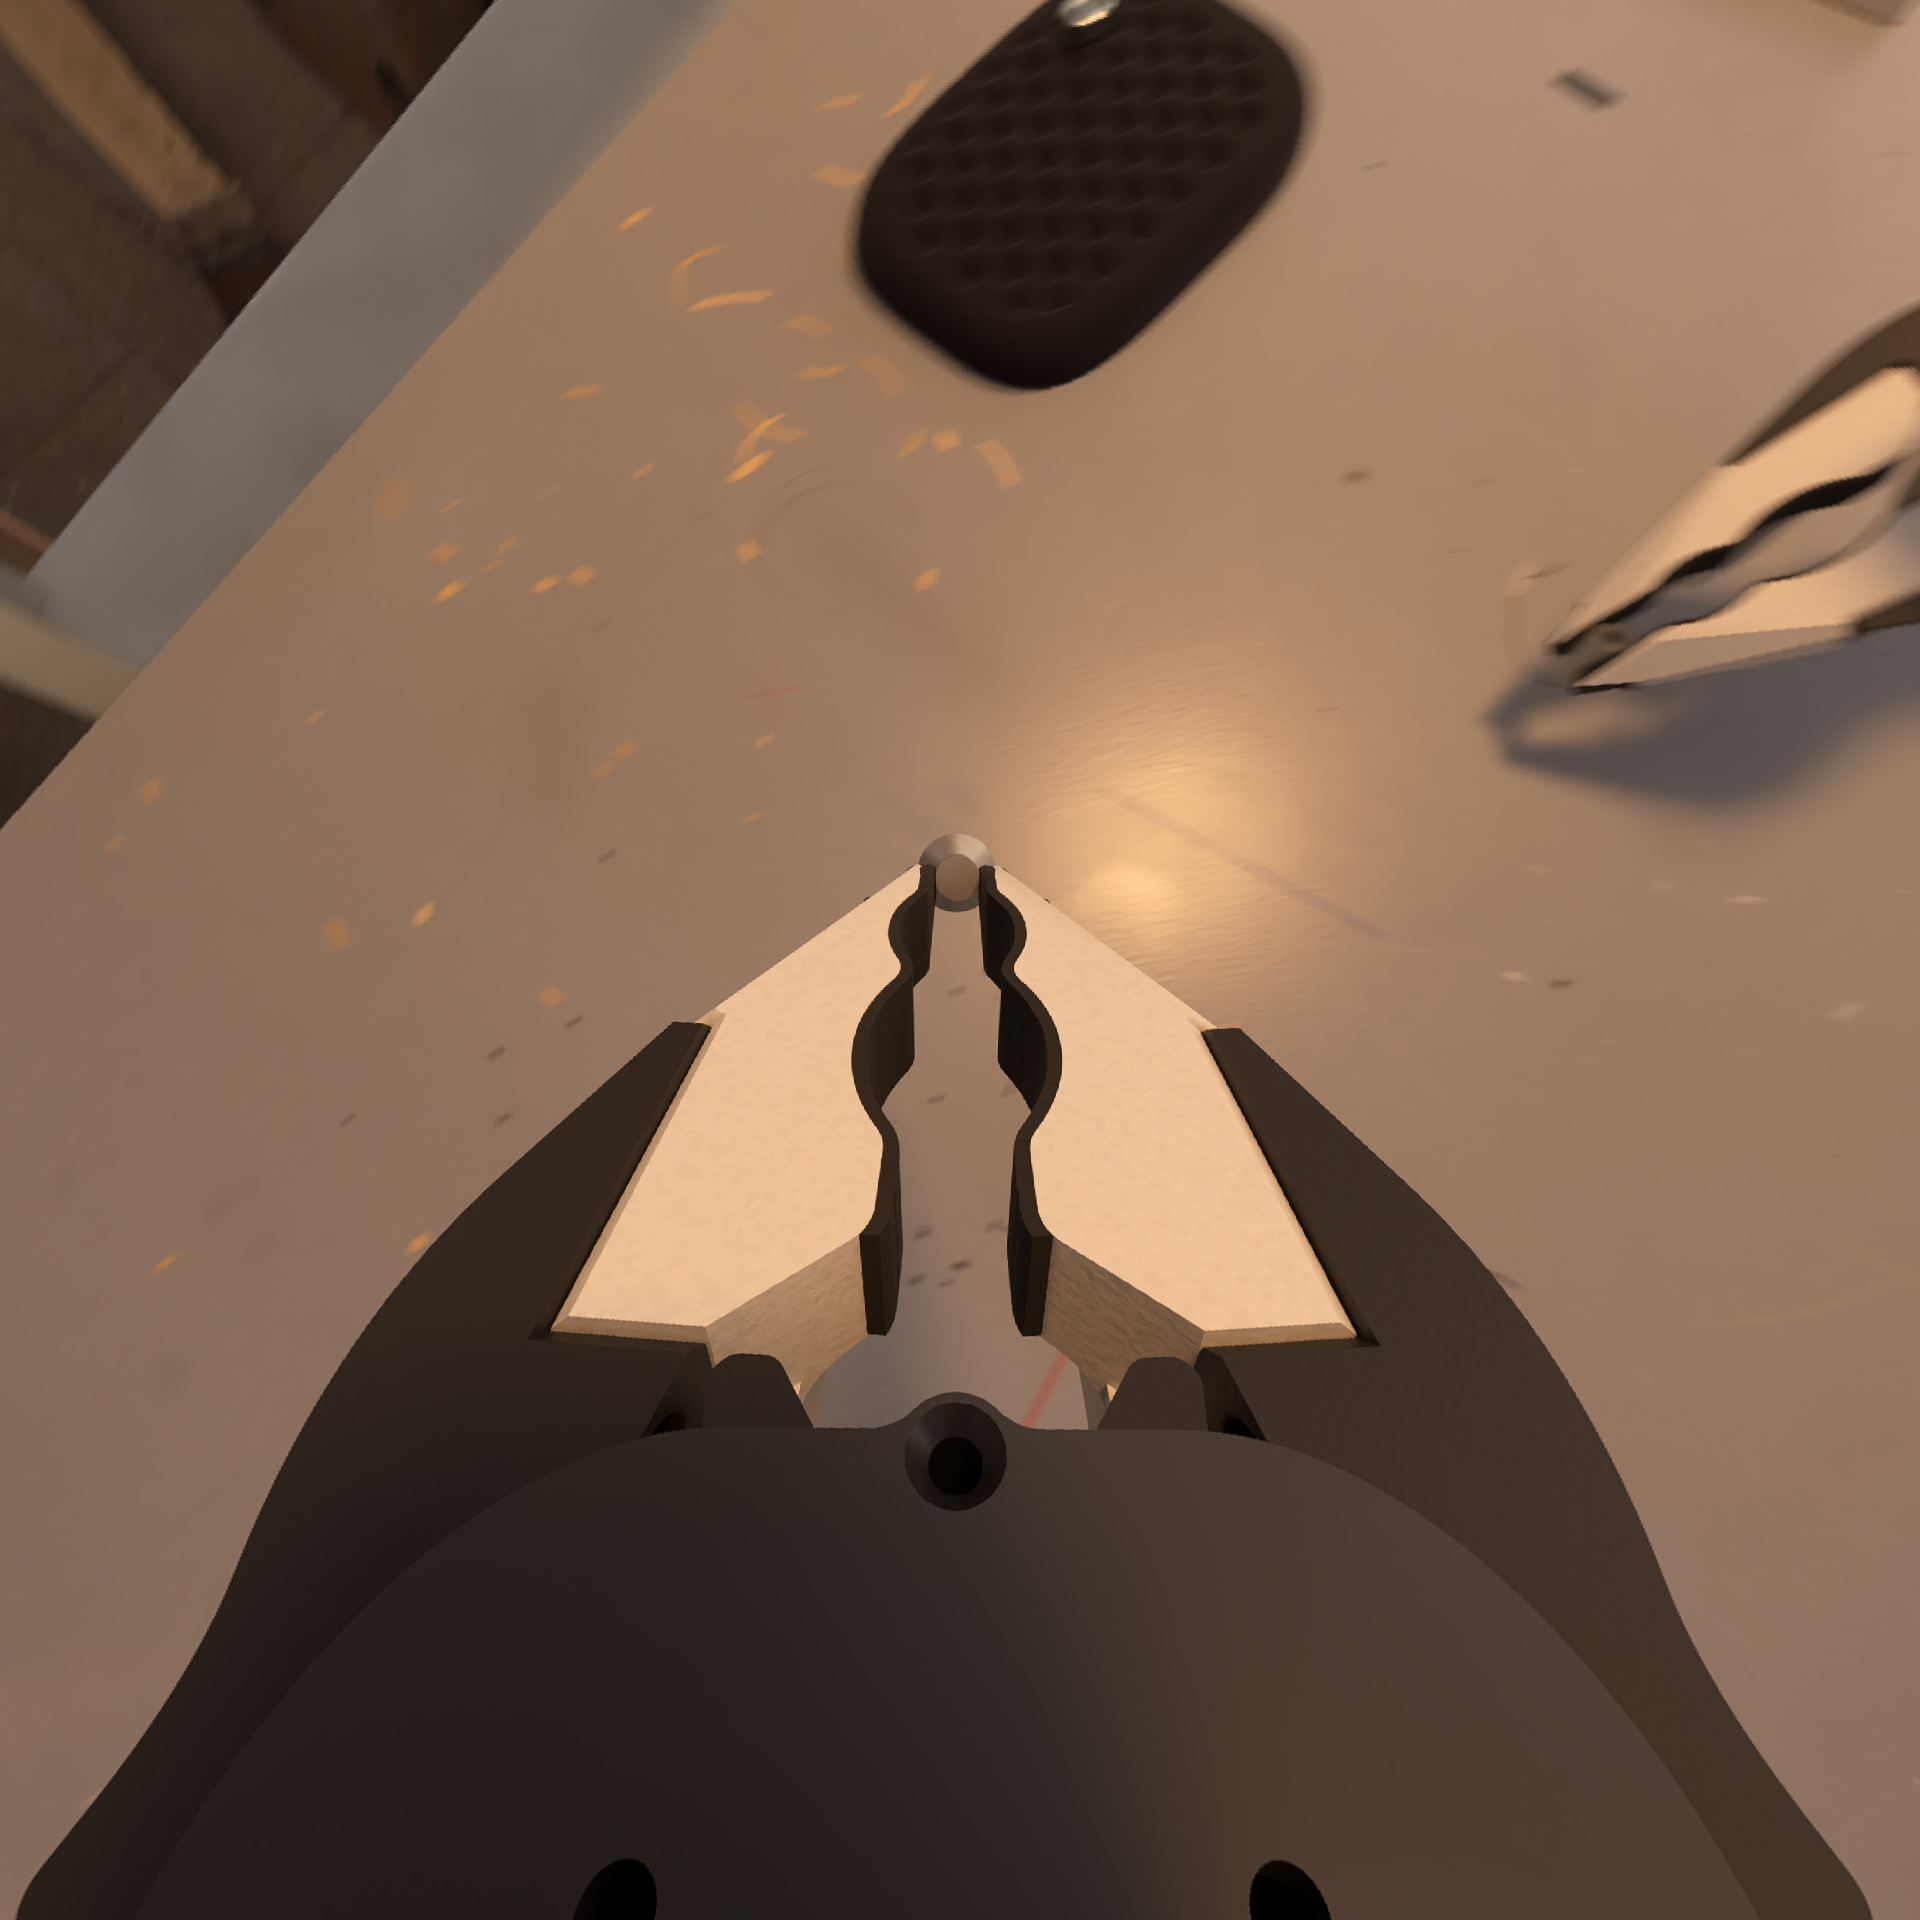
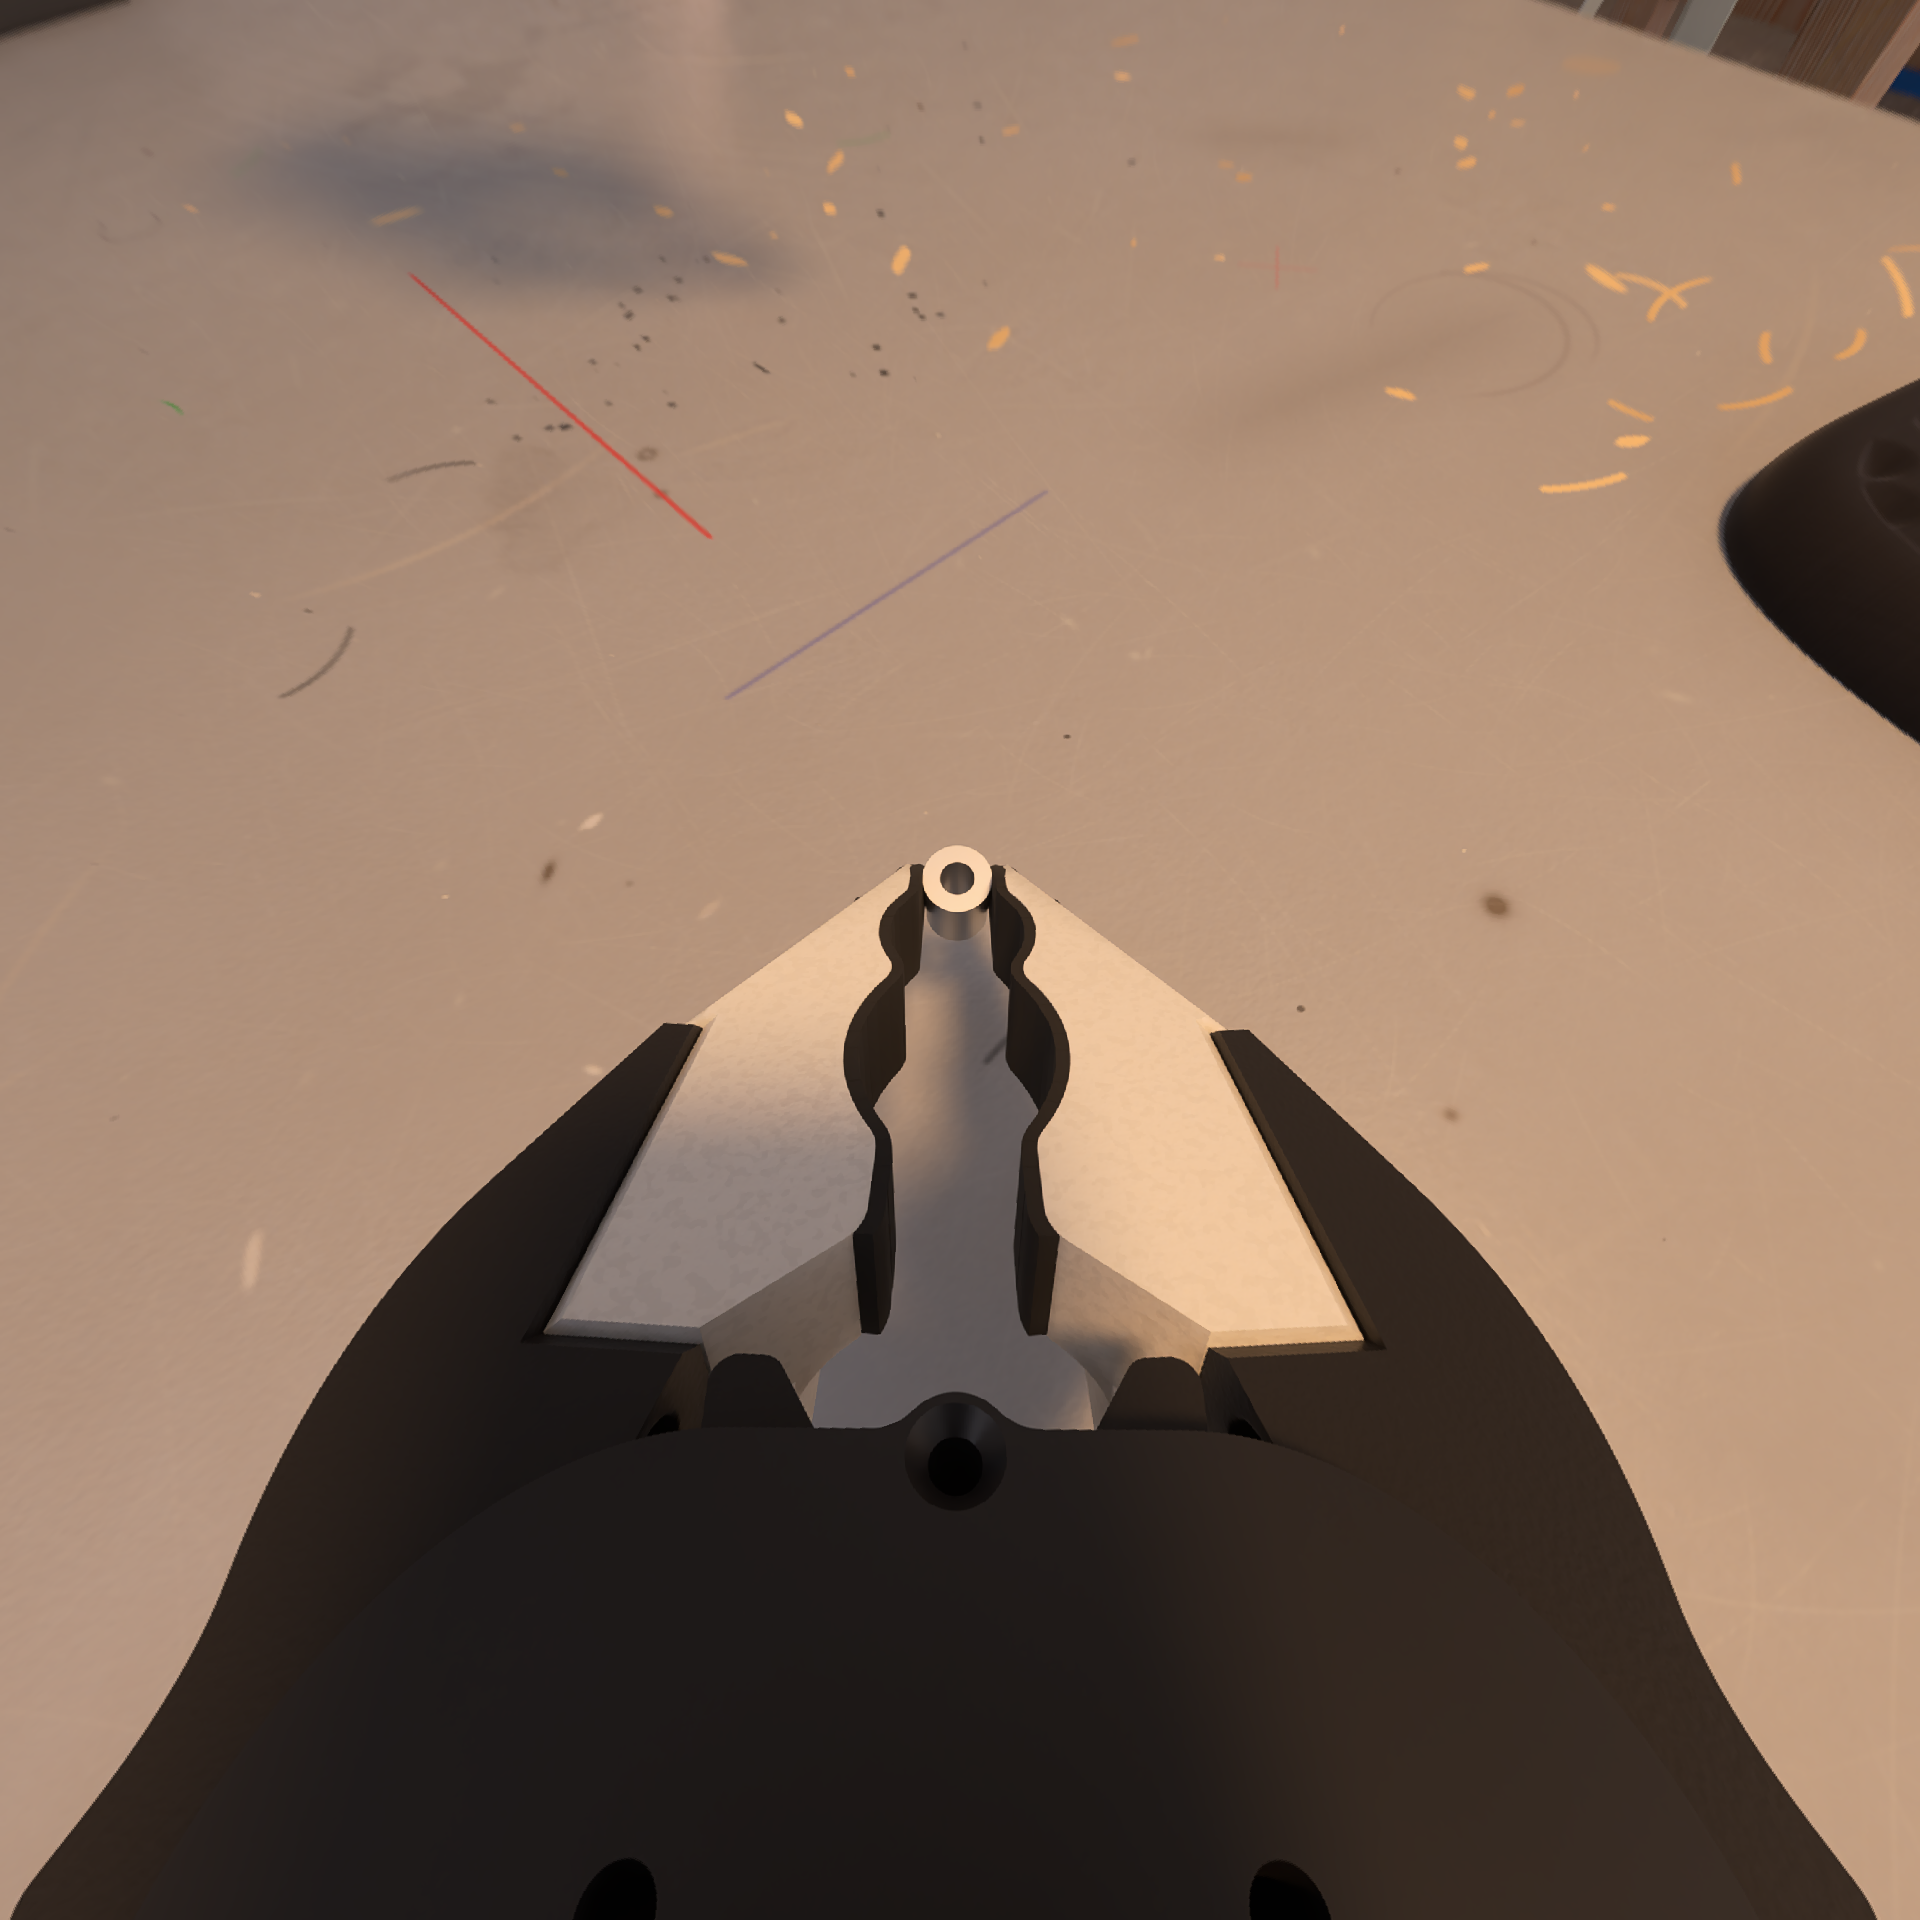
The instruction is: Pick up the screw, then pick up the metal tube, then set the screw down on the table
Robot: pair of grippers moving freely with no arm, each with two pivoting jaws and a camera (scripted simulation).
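My left gripper is shut on the screw, a small grey metal piece with a rounded head showing between the fingertips, held above the table. My right gripper is shut on the metal tube, a short silver tube whose open ring end faces up at the fingertips, held above the table. The right gripper also shows at the right edge of the left wrist view, with its shadow on the table below it.
A black oval mat with a honeycomb pattern lies on the table ahead in the left wrist view, with a small metal part at its far end. Its edge shows at the right of the right wrist view. Wood shavings and pen marks are scattered about.
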